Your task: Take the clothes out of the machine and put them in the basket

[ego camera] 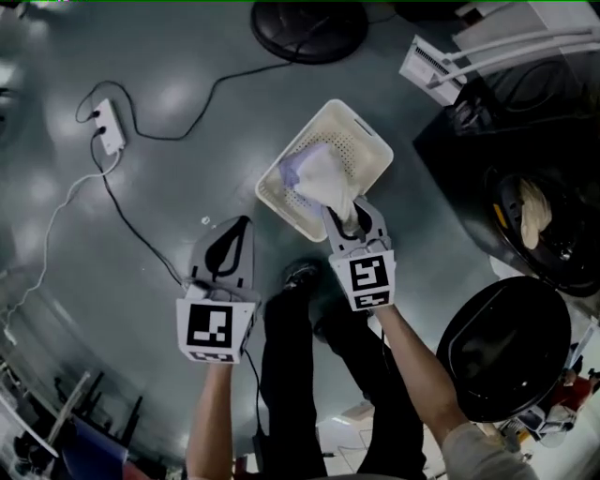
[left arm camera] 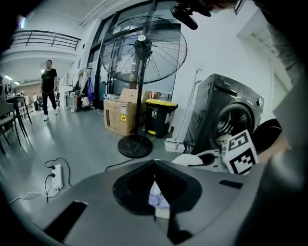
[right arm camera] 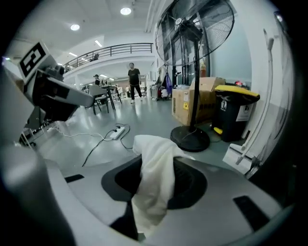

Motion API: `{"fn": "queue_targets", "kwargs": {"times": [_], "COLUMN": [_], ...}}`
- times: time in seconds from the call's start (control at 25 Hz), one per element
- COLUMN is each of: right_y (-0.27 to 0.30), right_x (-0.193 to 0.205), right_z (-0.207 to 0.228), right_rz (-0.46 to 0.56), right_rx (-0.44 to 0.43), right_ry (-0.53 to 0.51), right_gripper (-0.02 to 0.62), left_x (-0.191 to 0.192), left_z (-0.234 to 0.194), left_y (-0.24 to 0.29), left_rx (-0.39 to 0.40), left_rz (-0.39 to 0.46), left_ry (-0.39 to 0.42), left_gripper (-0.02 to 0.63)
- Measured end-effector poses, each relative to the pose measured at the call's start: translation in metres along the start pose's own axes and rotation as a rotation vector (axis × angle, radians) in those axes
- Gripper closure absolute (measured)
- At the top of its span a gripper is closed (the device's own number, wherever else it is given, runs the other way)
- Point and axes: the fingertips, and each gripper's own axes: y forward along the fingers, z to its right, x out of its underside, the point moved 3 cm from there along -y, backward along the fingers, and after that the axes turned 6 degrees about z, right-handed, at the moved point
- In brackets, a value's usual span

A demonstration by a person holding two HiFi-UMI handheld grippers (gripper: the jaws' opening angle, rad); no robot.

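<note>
A white slatted basket (ego camera: pixel 370 127) stands on the grey floor ahead of me, with a lavender garment (ego camera: pixel 298 169) lying in it. My right gripper (ego camera: pixel 349 214) is at the basket's near rim, shut on a white cloth (ego camera: pixel 328 178) that drapes into the basket. In the right gripper view the same cloth (right arm camera: pixel 154 178) hangs over that gripper's tips (right arm camera: pixel 156 146). My left gripper (ego camera: pixel 242 223) hangs left of the basket, its jaws closed together with nothing between them (left arm camera: pixel 155 163). At the right the dark washing machine (ego camera: pixel 553 187) stands open, a pale garment (ego camera: pixel 532 211) in its drum.
The machine's round black door (ego camera: pixel 506 347) hangs open at the lower right. A floor fan's base (ego camera: pixel 309 28), a power strip (ego camera: pixel 111 127) with trailing cables and a white dustpan (ego camera: pixel 436 66) lie around. A cardboard box (left arm camera: pixel 120 115) and a bin (left arm camera: pixel 159 115) stand behind the fan.
</note>
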Motion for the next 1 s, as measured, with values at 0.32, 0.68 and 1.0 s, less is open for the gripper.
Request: {"fn": "queue_targets", "kwargs": {"times": [0.32,0.68,1.0], "right_y": [0.099,0.132,0.085], "right_x": [0.140,0.193,0.151], "right_z": [0.002,-0.013,0.006], "right_rz": [-0.221,-0.399,-0.271], "right_rx": [0.000,-0.124,-0.044], "right_ry": [0.057,0.080,0.117], "right_gripper": [0.443,0.229,0.207], "left_x": [0.057,0.058,0.029], "left_z": [-0.020,-0.014,0.003], "left_y": [0.012,0.019,0.024], "left_rx": [-0.024,-0.006,0.032], "left_rz": [-0.053,-0.049,-0.046], "left_ry": [0.014,0.037,0.047], "left_gripper": [0.588,0.588,0.588]}}
